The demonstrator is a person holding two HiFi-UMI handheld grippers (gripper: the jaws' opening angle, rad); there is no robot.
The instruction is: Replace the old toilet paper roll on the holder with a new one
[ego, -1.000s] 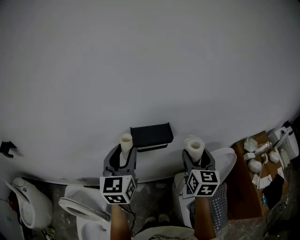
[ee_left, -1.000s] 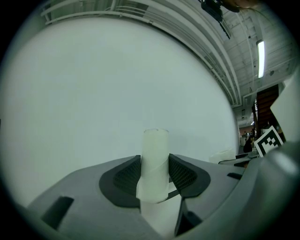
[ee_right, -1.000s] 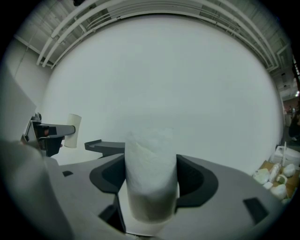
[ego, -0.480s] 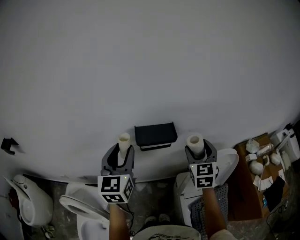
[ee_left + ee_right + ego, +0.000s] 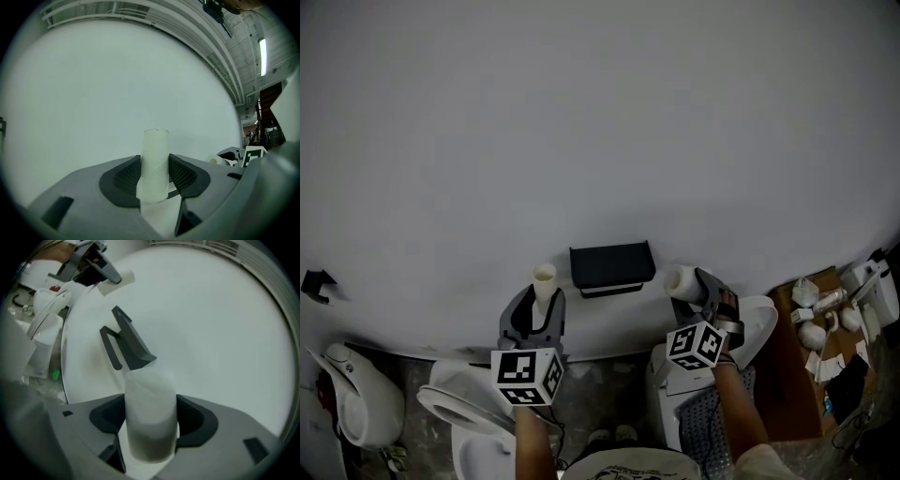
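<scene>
Left gripper (image 5: pixel 540 305): its jaws are pressing on the old roll (image 5: pixel 154 164), a thin tube standing upright between them; it is hanging off to one side, likely to leave the way free.
Right gripper (image 5: pixel 698 289): its jaws are clamping the new roll (image 5: pixel 150 420); the roll is lying tipped sideways with its end toward the holder (image 5: pixel 611 267), probably to line up its hole.
Holder: it is hanging on the wall ahead, between both grippers; it is showing bare, so the loading seems to be what remains.

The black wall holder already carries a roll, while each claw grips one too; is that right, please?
Not quite: the black wall holder is bare, as the head view shows. The left claw and right claw each grip a roll.
</scene>
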